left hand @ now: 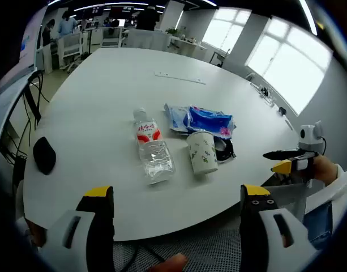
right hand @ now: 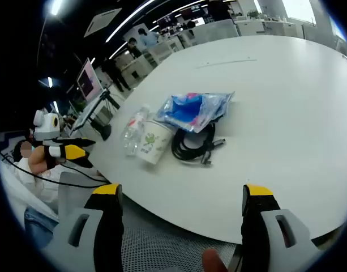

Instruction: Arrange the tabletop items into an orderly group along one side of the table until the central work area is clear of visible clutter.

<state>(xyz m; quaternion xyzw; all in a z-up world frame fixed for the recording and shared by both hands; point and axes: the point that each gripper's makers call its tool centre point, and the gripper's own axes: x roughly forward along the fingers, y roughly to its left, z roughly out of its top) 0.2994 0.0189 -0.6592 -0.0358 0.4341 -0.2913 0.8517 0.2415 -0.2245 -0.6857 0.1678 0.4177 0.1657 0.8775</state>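
On the white table [left hand: 105,102] I count a cluster near my edge: a clear water bottle [left hand: 151,147] with a red label lying on its side, a paper cup [left hand: 202,152] lying just right of it, two blue plastic packets [left hand: 200,120] touching the cup's far side, and a coiled black cable [right hand: 191,143] beside the cup under the packets' near edge. A black mouse-like object [left hand: 44,154] sits well apart at the left edge. My left gripper [left hand: 178,204] hovers short of the table, jaws spread, holding nothing. My right gripper [right hand: 181,203] likewise hangs off the table edge, jaws wide apart, empty.
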